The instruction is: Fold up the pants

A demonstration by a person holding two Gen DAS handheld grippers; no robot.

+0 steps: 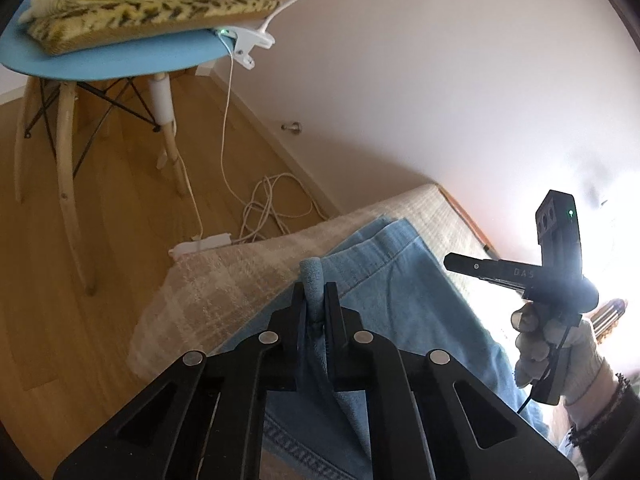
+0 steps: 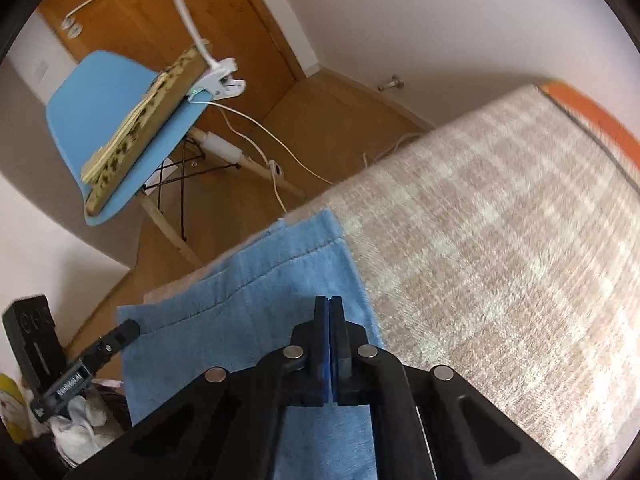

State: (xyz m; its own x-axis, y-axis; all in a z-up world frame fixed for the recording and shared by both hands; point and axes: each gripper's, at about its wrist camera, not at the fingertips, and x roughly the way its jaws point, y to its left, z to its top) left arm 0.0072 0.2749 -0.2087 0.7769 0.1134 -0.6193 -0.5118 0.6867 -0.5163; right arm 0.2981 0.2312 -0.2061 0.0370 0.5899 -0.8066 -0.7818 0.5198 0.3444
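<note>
**Both grippers clamped on the blue pants over the bed**

Left wrist view: the left gripper has its jaws pinched tight on a raised fold of the light-blue pants, which lie across the checked blanket on the bed. Behind, a blue chair carries a stack of folded textiles, with a white clip lamp clamped to its edge. At right, a gloved hand grips the other tool; glare washes out that side.

Right wrist view: the right gripper is closed, a thin blue layer of the pants showing between its pads. The pants' lower part is hidden under the gripper body. The left tool is cut off at the lower left corner.
</note>
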